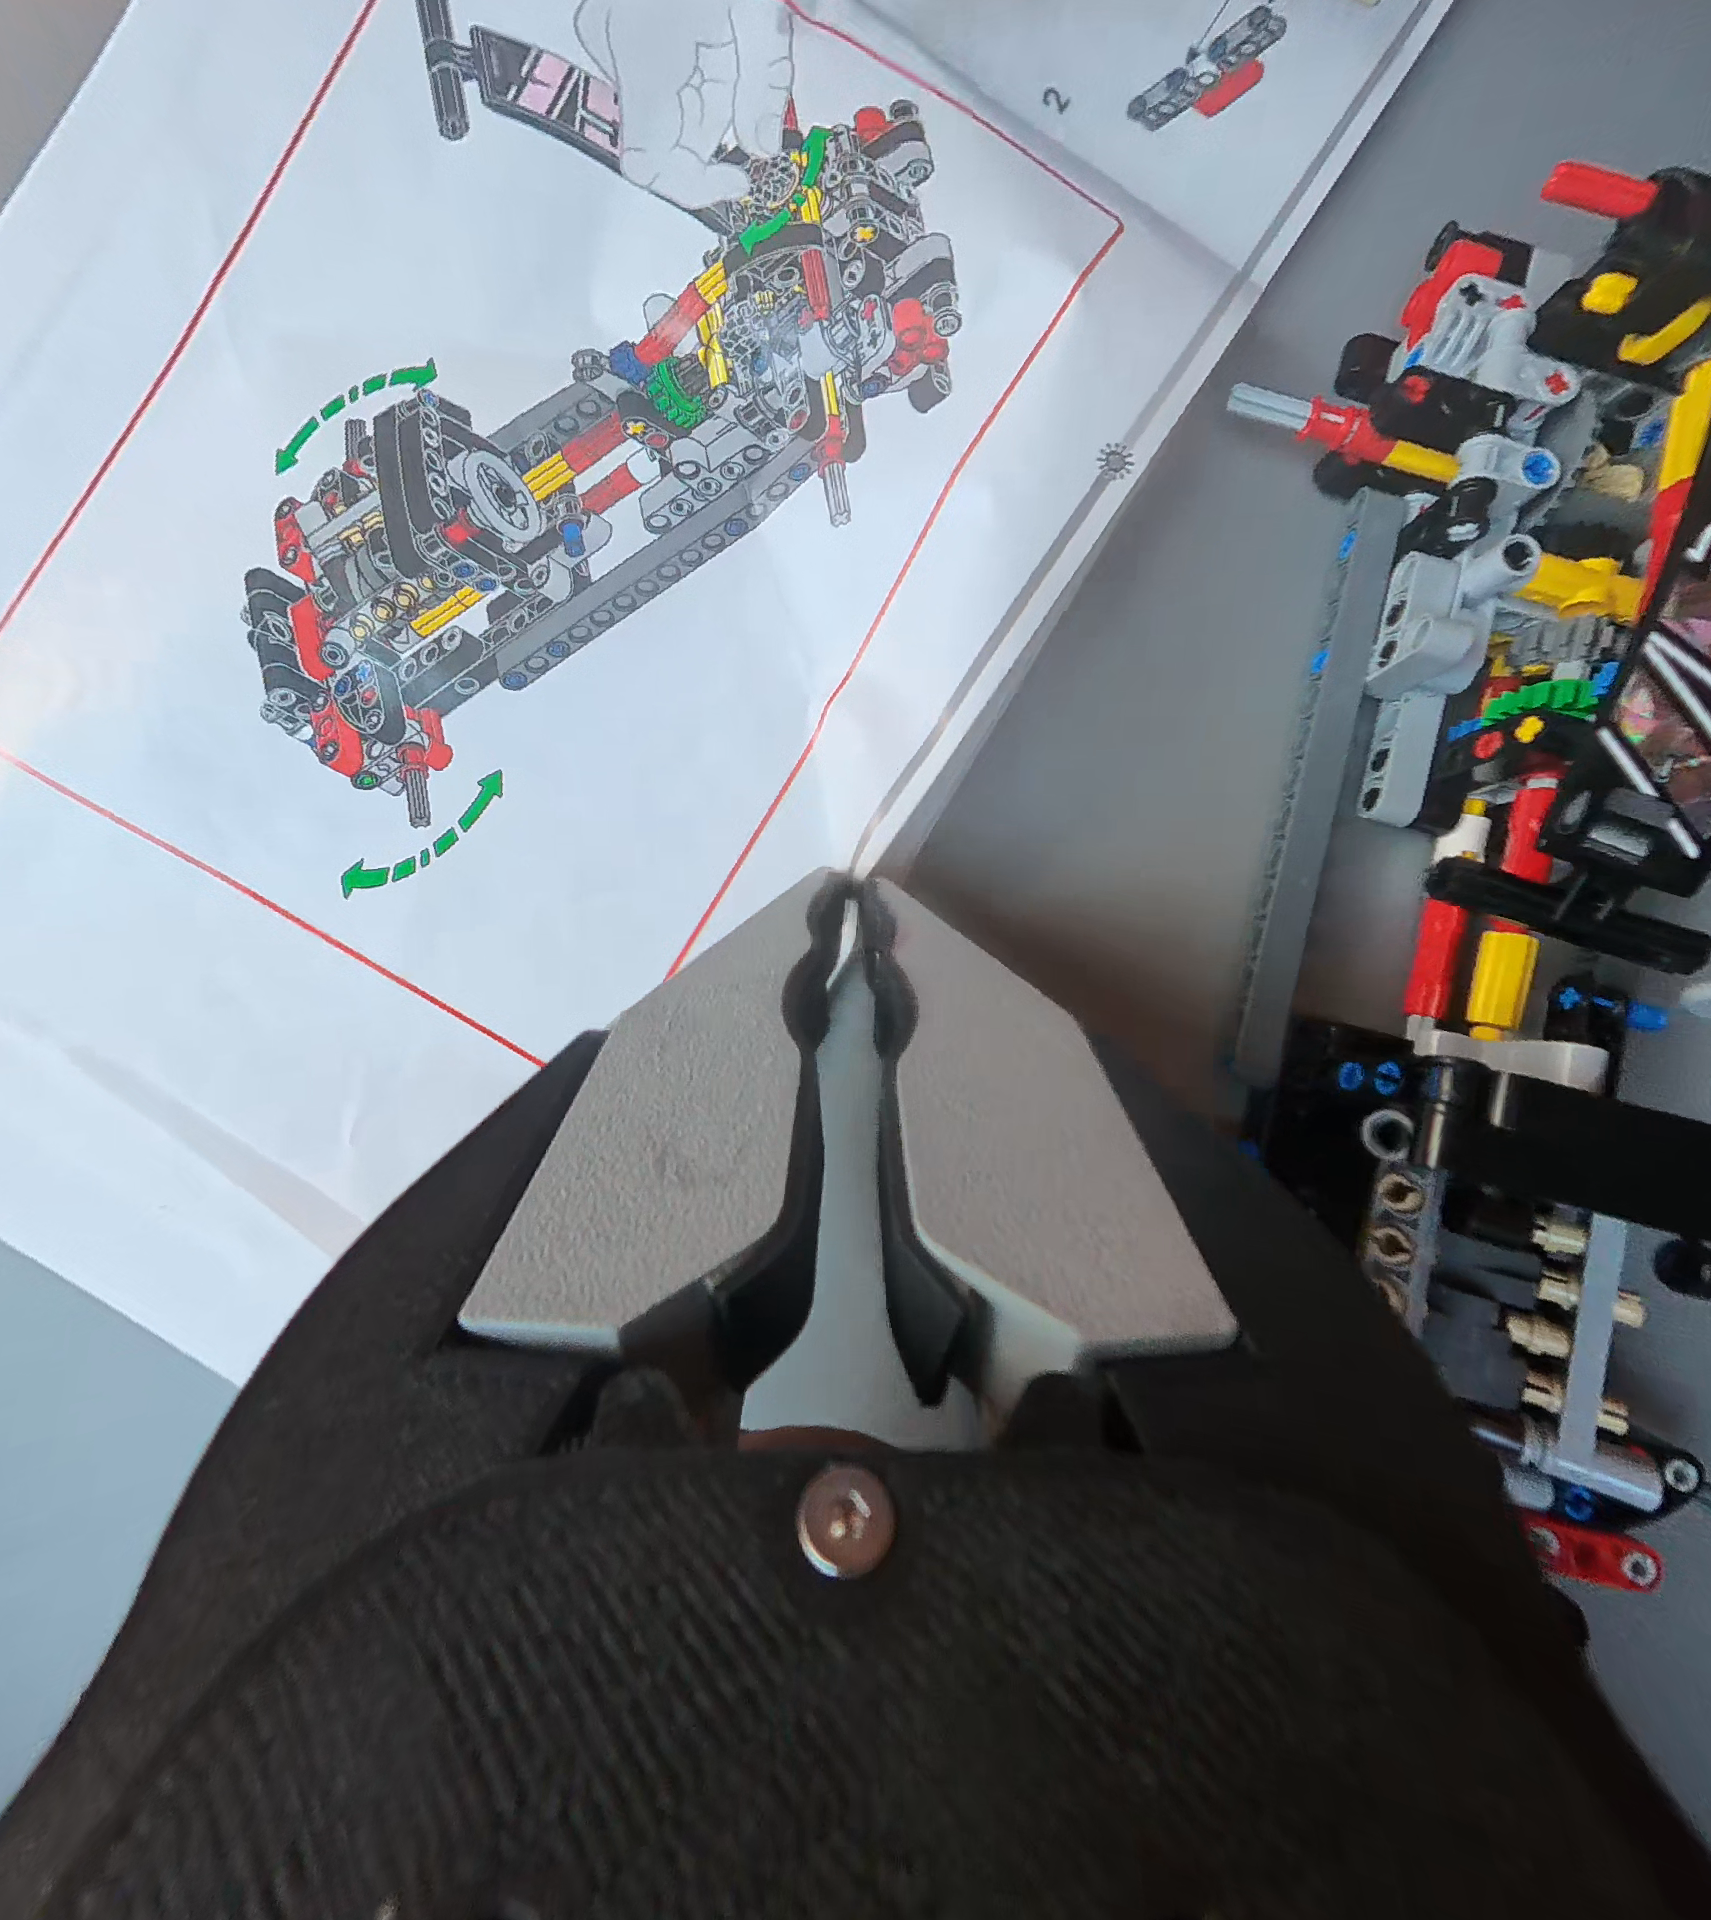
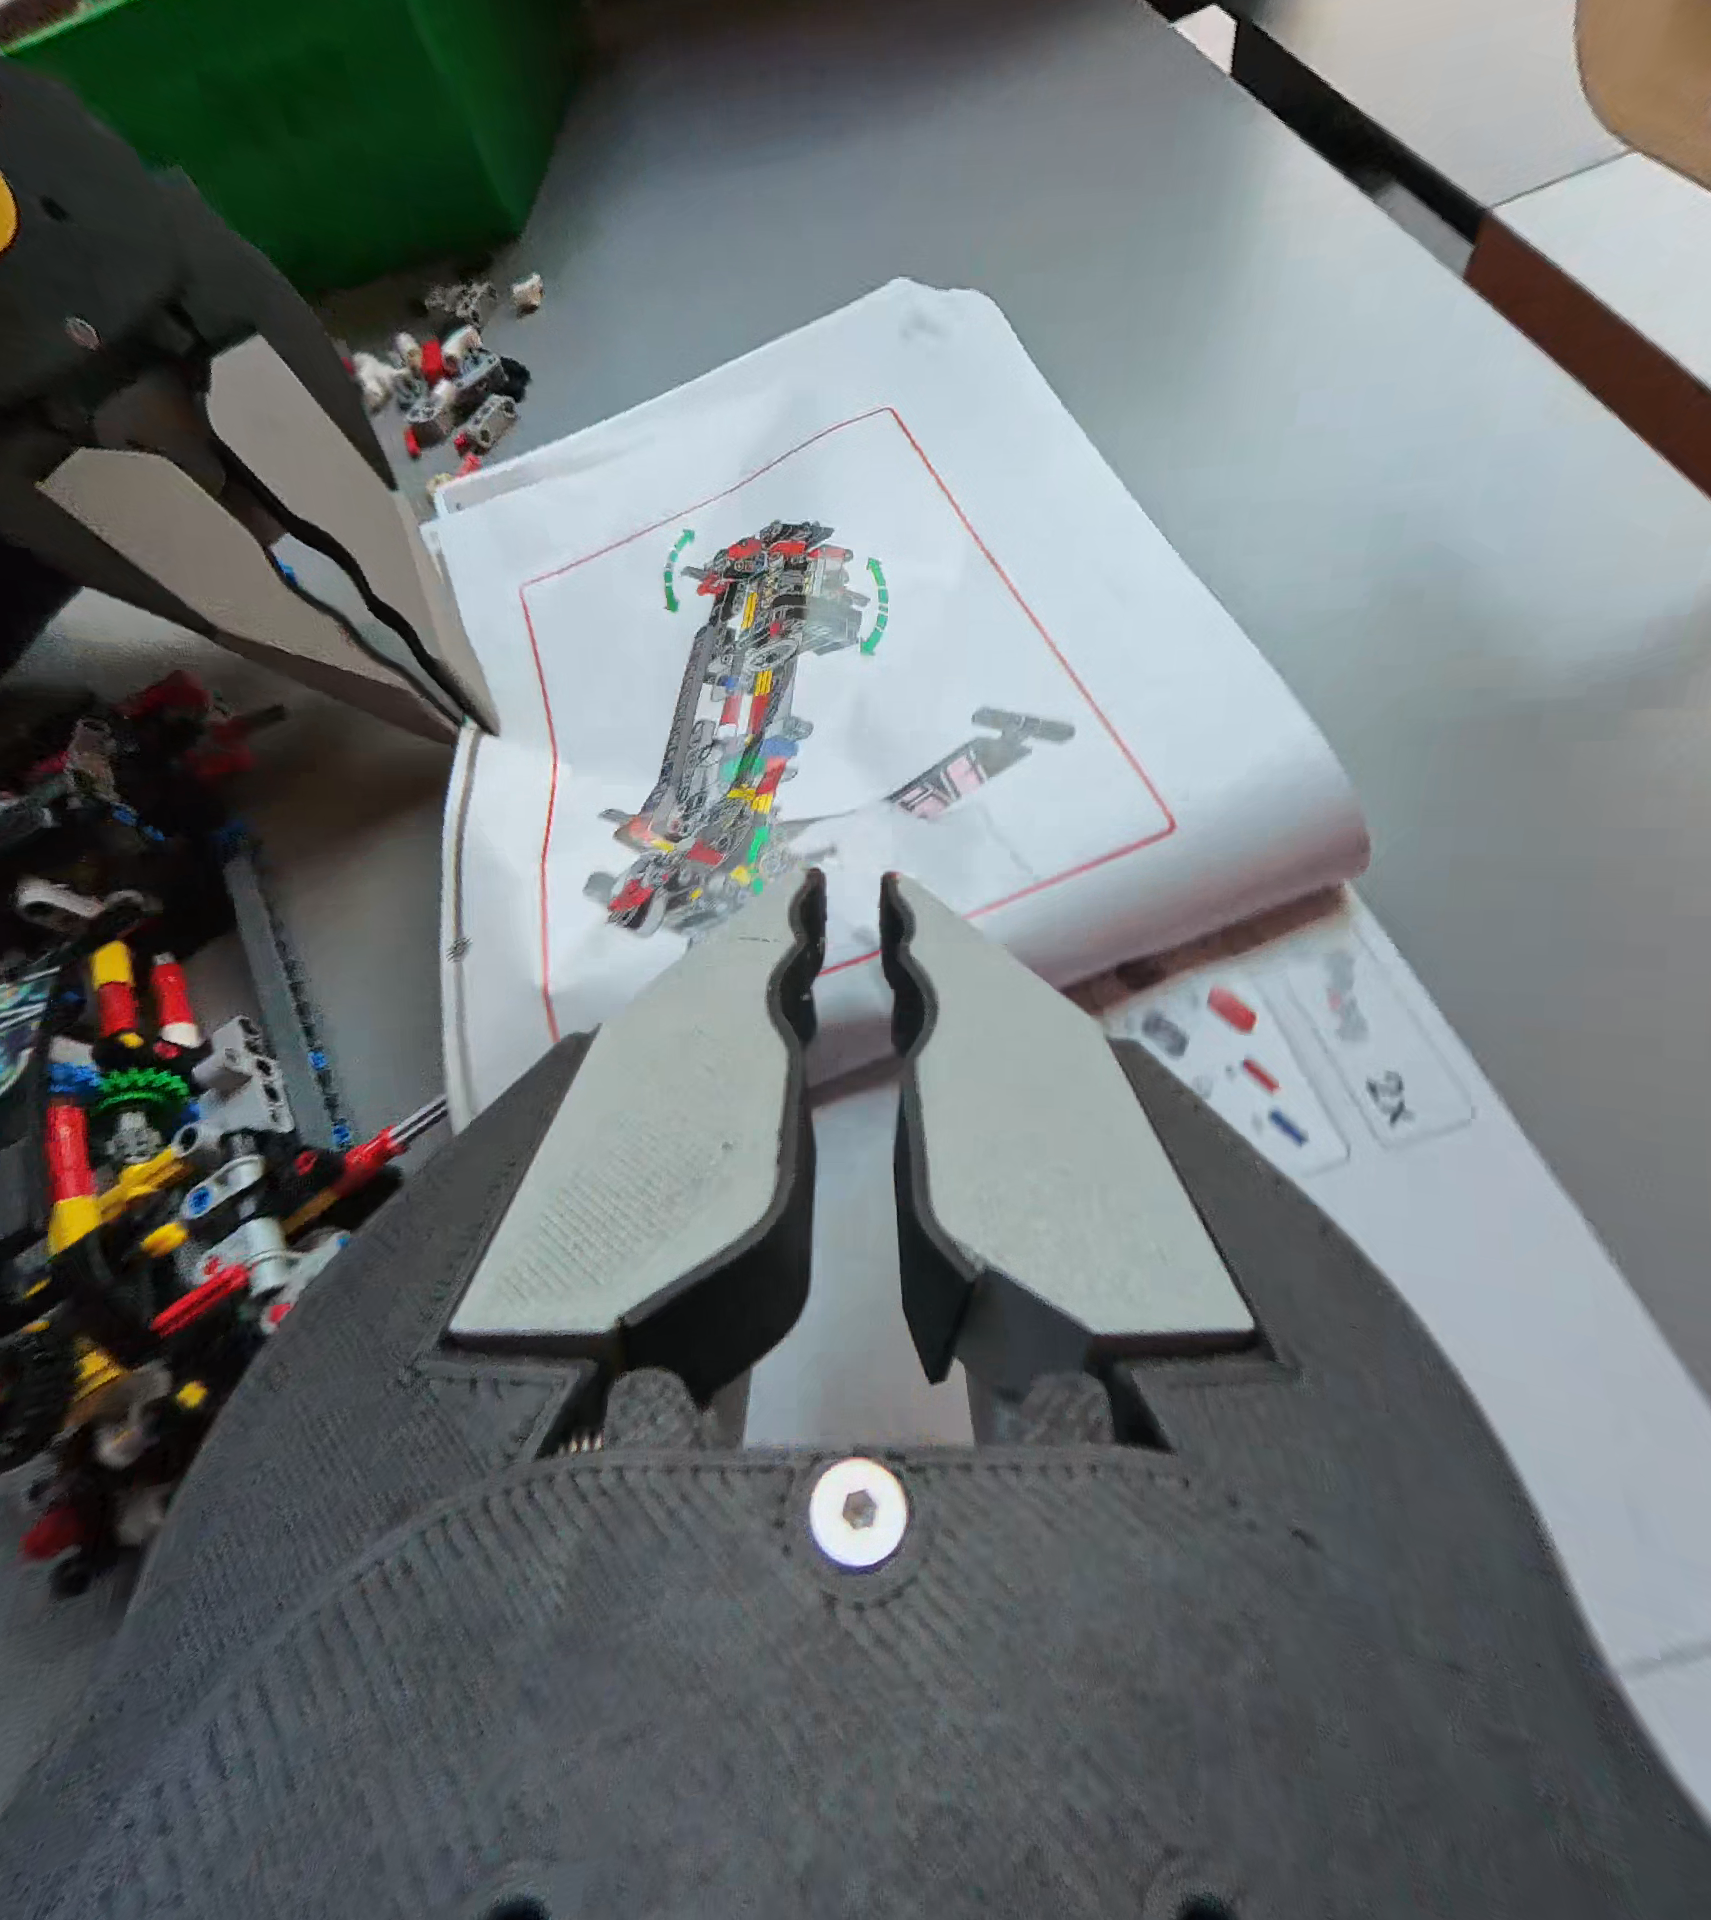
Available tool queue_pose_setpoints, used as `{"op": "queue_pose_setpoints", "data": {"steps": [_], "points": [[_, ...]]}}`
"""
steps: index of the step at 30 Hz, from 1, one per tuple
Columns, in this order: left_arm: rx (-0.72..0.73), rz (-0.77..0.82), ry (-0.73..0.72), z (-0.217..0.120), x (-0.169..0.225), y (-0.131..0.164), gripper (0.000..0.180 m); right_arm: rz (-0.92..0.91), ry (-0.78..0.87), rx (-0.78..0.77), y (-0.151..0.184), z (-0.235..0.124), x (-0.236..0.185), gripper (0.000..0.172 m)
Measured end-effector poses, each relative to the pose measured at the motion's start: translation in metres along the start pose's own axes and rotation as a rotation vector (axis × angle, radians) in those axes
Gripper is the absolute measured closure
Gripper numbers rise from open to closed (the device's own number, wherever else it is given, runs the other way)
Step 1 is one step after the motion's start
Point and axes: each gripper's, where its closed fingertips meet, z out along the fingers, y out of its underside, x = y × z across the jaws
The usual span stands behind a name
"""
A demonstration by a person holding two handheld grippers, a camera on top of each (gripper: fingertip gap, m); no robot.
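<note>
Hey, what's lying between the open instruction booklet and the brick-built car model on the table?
Only a bare strip of grey table separates the white instruction booklet from the multicoloured brick-built car model, shown in the left wrist view.

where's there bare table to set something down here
Bare grey table lies right of and beyond the instruction booklet. Crowded: brick model left of the booklet, loose pieces by the green bin.

booklet (image 2: 934, 582) on table (image 2: 1350, 416), model (image 2: 103, 1091) left
</note>
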Motion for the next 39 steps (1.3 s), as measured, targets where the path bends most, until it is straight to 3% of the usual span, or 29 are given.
{"op": "queue_pose_setpoints", "data": {"steps": [1, 4, 9, 13, 18, 39], "points": [[-0.003, -0.011, 0.011, -0.001, 0.000, 0.001, 0.179, -0.024, -0.019, -0.020, -0.002, 0.009, 0.003, 0.172], [0.023, -0.038, -0.001, -0.007, -0.007, -0.002, 0.168, -0.082, -0.064, -0.143, 0.011, 0.029, 0.007, 0.172], [0.099, -0.063, -0.082, -0.010, -0.023, -0.015, 0.163, -0.051, -0.086, -0.160, 0.012, 0.033, 0.007, 0.172], [0.052, -0.045, -0.083, 0.004, -0.017, -0.009, 0.161, -0.112, -0.040, -0.161, 0.013, 0.035, 0.007, 0.172], [0.043, -0.021, -0.086, 0.005, -0.012, -0.008, 0.180, -0.156, -0.013, -0.154, 0.013, 0.035, 0.006, 0.172], [0.069, -0.067, -0.056, 0.004, -0.010, -0.006, 0.180, -0.103, -0.065, -0.135, 0.010, 0.032, 0.005, 0.172]]}}
